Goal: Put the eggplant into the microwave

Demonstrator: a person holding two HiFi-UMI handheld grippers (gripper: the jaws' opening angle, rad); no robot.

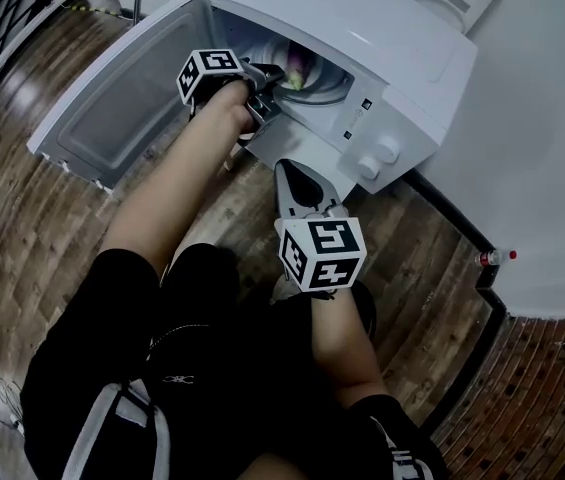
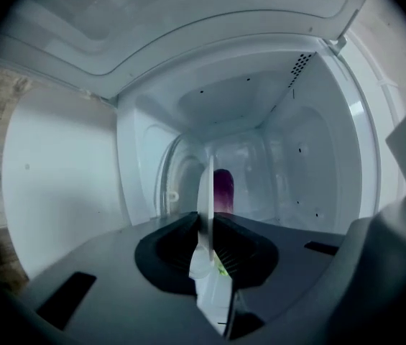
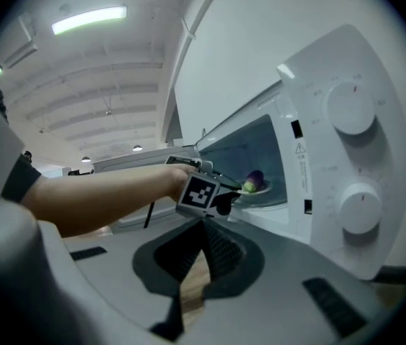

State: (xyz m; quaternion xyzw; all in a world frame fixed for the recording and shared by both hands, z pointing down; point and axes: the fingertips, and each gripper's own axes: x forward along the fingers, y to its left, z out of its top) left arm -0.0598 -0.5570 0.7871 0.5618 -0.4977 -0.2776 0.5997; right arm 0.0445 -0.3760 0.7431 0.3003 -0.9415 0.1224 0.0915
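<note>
Your left claw (image 2: 208,220) pinched the rim of the round white plate (image 2: 204,182) bearing the purple eggplant (image 2: 223,189), both already inside the open white microwave oven (image 1: 402,38); your right claw (image 3: 203,225) hung outside, pressed together and empty; letting go and withdrawing seemingly remained.
</note>
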